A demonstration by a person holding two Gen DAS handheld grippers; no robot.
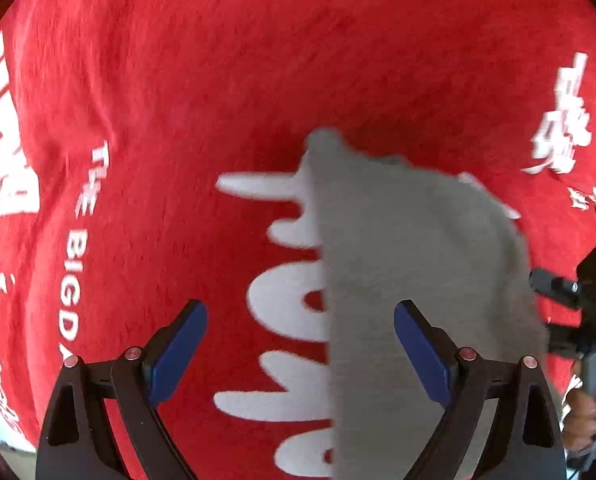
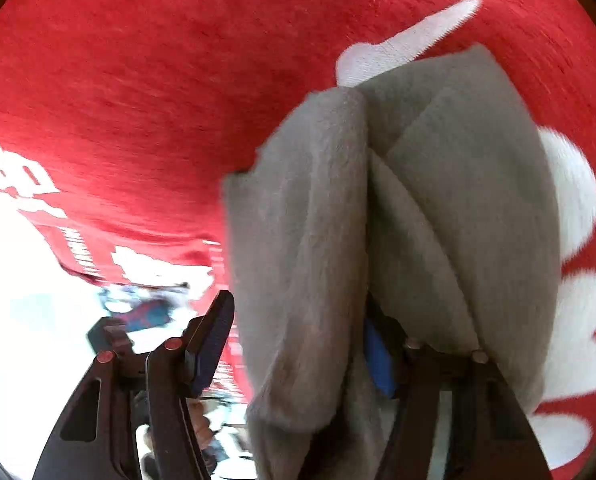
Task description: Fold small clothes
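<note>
A grey fleecy garment lies on a red cloth printed with large white letters. My left gripper hovers over the garment's straight left edge. It is open wide, one blue pad over the red cloth and the other over the grey fabric, with nothing pinched. In the right wrist view the grey garment bunches up in thick folds between the fingers of my right gripper and drapes over its right finger. The pads sit against the fabric. The right blue pad is mostly hidden.
The red cloth covers nearly the whole surface in both views. Its edge shows at the lower left of the right wrist view, with bright blurred floor beyond. A hand shows at the right edge of the left wrist view.
</note>
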